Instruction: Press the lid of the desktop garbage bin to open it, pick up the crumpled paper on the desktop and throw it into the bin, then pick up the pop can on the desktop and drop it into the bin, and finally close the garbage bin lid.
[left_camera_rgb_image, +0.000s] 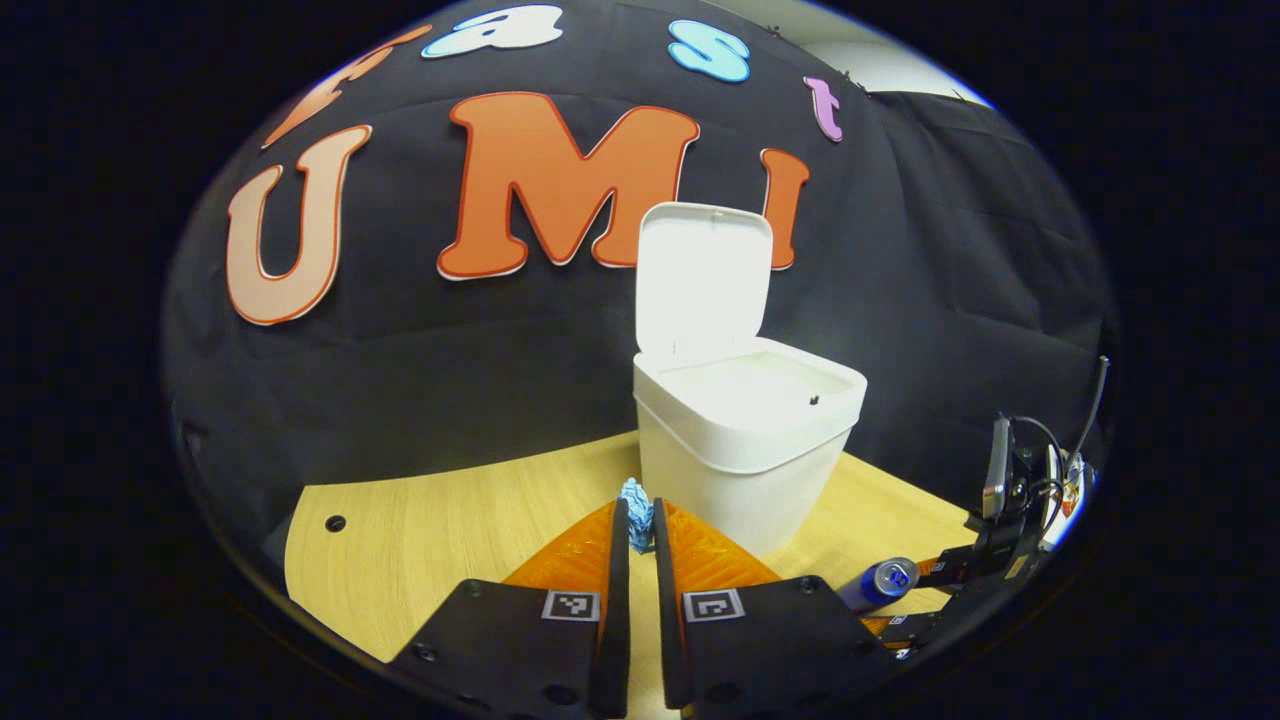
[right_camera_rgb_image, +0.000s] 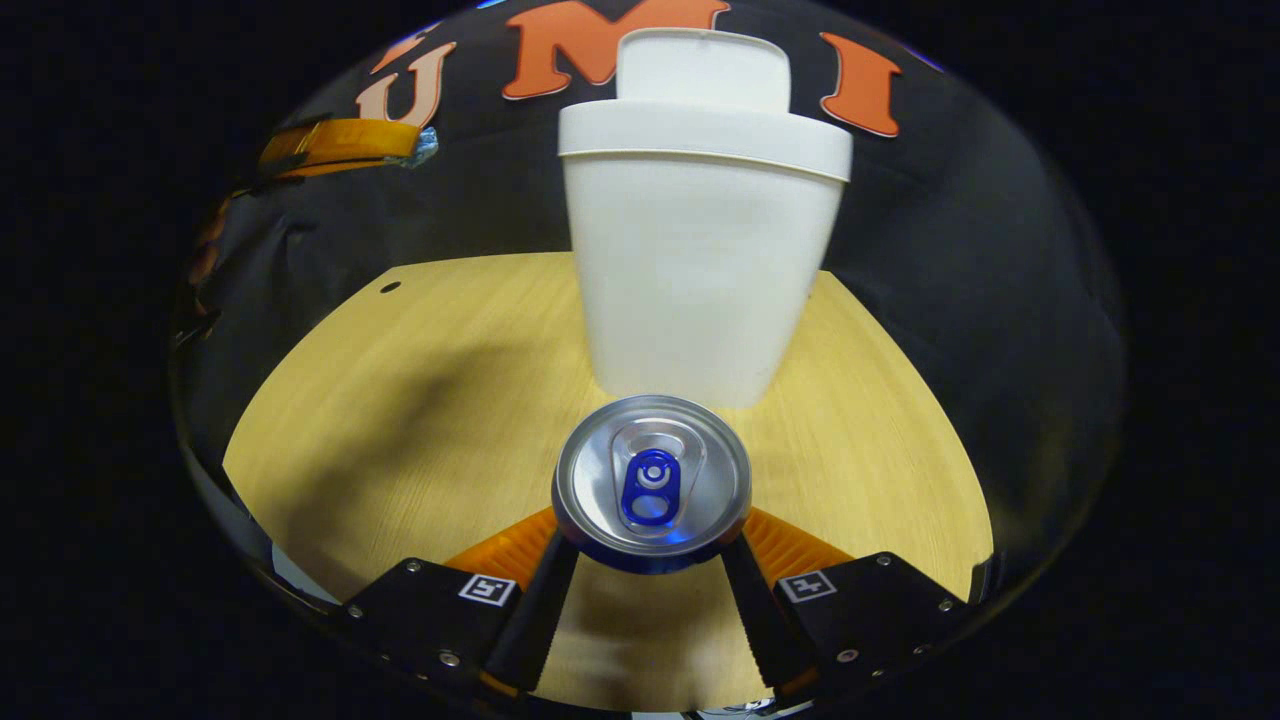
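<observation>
Left gripper (left_camera_rgb_image: 640, 545), nearest in the left gripper view: jaws drawn nearly together, pinching a small crumpled wad of pale blue paper (left_camera_rgb_image: 636, 512) at the fingertips, held off the light wooden desktop (left_camera_rgb_image: 420, 530) just short of the bin's near wall. Right gripper (right_camera_rgb_image: 650, 555), in the right gripper view: jaws spread to the can's width and pressing both sides of a silver-topped aluminium pop can with blue tab and blue body (right_camera_rgb_image: 651, 482), end-on to the camera; seems gripped rather than merely bracketed. Beyond both, the white plastic desktop garbage bin (left_camera_rgb_image: 740, 440) stands with its hinged white lid (left_camera_rgb_image: 702, 275) tipped up and back, mouth open. Judgement: paper goes first, needing a lift over the rim; the can is held low in front, likely waiting its turn.
</observation>
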